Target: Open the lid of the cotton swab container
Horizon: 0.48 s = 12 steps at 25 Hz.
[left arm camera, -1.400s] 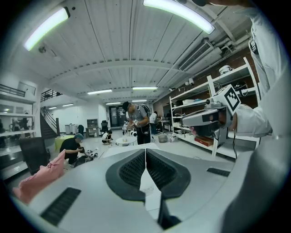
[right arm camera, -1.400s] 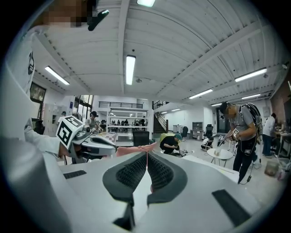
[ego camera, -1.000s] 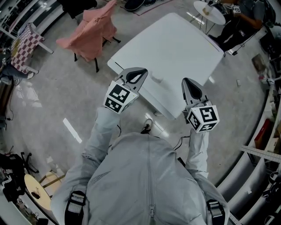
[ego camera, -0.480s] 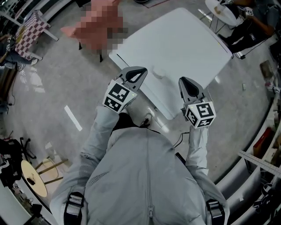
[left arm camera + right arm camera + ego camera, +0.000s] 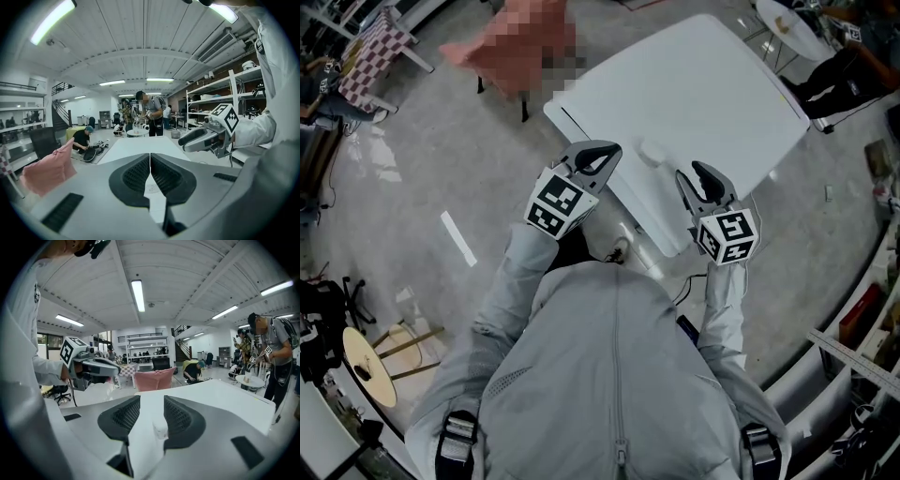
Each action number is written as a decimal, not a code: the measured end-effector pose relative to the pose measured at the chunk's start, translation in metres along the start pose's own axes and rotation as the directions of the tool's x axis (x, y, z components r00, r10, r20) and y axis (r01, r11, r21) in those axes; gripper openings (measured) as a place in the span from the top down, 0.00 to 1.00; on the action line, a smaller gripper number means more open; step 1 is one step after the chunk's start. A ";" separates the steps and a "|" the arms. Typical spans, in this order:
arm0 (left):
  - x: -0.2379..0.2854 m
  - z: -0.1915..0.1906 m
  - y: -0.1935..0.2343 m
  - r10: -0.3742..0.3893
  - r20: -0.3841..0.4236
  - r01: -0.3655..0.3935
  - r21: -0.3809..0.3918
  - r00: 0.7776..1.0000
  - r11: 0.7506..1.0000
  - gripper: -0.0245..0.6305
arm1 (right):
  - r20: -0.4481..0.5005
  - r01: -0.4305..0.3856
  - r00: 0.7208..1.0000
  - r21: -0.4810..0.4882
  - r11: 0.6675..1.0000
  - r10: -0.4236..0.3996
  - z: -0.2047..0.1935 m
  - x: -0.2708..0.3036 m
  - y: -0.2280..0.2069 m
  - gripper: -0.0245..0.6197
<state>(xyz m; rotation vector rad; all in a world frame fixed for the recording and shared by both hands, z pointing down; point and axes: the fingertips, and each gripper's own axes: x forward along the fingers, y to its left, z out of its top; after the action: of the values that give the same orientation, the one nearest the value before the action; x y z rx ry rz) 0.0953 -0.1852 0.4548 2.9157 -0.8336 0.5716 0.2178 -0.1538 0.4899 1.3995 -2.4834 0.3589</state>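
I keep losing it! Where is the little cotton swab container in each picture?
Head view: cotton swab container near the white table's closest edge.
Left gripper view: a faint round shape below the shut jaws, probably it.
Right gripper view: between jaws that have just been opening.
Shared landmark: the white table.

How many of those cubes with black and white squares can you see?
2. One cube sits on the left gripper, at the white table's edge. The other cube sits on the right gripper, by the table's near corner. None seem hidden.
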 end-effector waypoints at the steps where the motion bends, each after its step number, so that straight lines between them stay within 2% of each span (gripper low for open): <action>1: -0.002 -0.002 0.003 0.001 -0.002 -0.001 -0.002 1.000 1.000 0.93 | -0.011 -0.009 1.000 -0.009 1.000 0.009 -0.003 0.005 0.003 0.70; 5: -0.008 -0.013 0.010 0.004 -0.015 -0.004 -0.011 1.000 1.000 0.93 | -0.049 -0.029 0.998 -0.039 0.999 0.027 -0.015 0.021 0.011 0.66; 12: -0.001 -0.040 0.015 -0.016 -0.049 0.014 -0.030 0.999 0.999 0.93 | -0.115 -0.042 0.993 -0.018 0.999 0.040 -0.051 0.051 0.008 0.64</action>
<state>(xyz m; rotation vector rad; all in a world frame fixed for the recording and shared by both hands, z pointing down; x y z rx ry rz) 0.0729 -0.1916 0.4907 2.8666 -0.8067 0.6210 0.1912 -0.1725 0.5544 1.2848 -2.4193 0.4097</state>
